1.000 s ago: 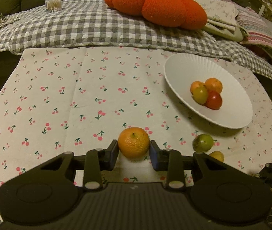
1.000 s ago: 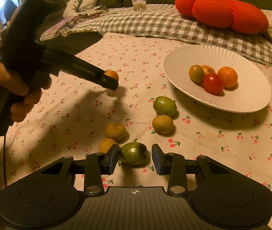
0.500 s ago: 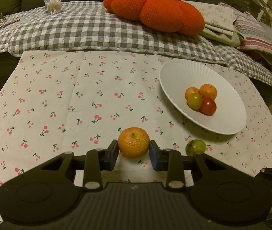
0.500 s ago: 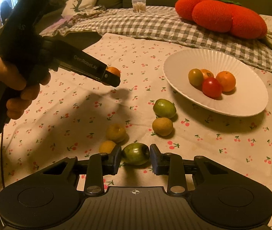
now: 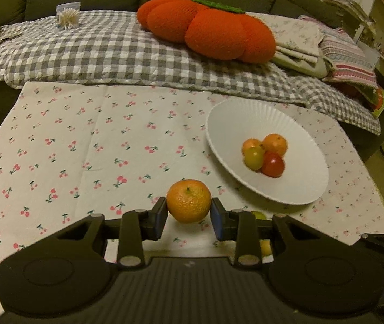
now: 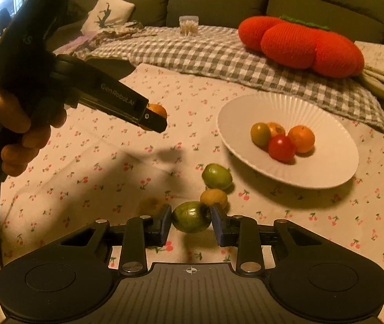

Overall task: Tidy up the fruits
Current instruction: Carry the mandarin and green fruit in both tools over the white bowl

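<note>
My left gripper point(image 5: 189, 213) is shut on an orange mandarin point(image 5: 188, 200) and holds it above the cherry-print cloth, left of the white plate point(image 5: 246, 113). The plate holds several small fruits point(image 5: 263, 155). My right gripper point(image 6: 191, 220) is shut on a dark green fruit point(image 6: 191, 216), lifted off the cloth. In the right wrist view the left gripper point(image 6: 154, 120) hangs in the air at left with the mandarin point(image 6: 158, 109) at its tip. A green fruit point(image 6: 216, 176) and a yellow-brown fruit point(image 6: 213, 196) lie on the cloth before the plate point(image 6: 324, 170).
A small brownish fruit point(image 6: 151, 203) lies on the cloth left of my right gripper. A grey checked blanket point(image 5: 83, 51) with an orange pumpkin cushion point(image 5: 210, 28) and a small clear box point(image 5: 68, 15) lies beyond the table. Folded cloths point(image 5: 335, 51) sit far right.
Both grippers have risen with their fruits. The right gripper closed on the green fruit and lifted it off the cloth. The left gripper carried the mandarin up and toward the plate.
</note>
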The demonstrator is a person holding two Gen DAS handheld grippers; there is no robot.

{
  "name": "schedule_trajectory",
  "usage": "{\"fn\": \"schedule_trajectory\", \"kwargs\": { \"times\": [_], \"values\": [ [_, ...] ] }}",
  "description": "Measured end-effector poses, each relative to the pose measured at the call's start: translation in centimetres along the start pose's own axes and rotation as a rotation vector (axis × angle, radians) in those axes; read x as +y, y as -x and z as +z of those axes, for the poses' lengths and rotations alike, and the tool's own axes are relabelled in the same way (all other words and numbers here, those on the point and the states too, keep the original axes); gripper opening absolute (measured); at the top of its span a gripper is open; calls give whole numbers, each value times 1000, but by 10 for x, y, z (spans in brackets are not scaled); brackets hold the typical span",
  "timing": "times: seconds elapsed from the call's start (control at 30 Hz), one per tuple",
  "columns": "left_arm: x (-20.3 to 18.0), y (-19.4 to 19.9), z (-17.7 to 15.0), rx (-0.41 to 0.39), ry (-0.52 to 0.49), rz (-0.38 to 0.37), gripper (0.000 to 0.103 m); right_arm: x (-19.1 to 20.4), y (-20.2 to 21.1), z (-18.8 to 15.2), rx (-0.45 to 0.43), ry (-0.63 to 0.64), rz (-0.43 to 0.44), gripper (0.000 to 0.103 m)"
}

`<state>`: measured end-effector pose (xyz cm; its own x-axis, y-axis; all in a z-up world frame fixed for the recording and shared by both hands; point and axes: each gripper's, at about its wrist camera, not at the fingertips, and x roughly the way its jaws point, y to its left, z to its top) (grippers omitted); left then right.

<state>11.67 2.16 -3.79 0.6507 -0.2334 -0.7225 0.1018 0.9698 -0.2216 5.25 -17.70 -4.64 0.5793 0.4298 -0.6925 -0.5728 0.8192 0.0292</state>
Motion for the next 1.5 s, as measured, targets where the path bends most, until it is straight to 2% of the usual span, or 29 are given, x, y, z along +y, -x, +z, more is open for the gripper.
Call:
{"fn": "schedule_trajectory", "kwargs": {
  "times": [0.6,0.83,1.37,1.5],
  "values": [
    [-45,8,19,-30,-64,-65,32,-18,13,12,-85,-64,-78,31],
    [-64,6,31,-39,-92,-77,32,-34,15,15,-105,-126,-112,31],
    [-86,-26,41,-9,-62,-141,32,-89,11,21,-128,-298,-221,31],
    [-89,-35,39,-9,-66,-144,32,-102,8,27,-144,-340,-222,31]
  ]
}}
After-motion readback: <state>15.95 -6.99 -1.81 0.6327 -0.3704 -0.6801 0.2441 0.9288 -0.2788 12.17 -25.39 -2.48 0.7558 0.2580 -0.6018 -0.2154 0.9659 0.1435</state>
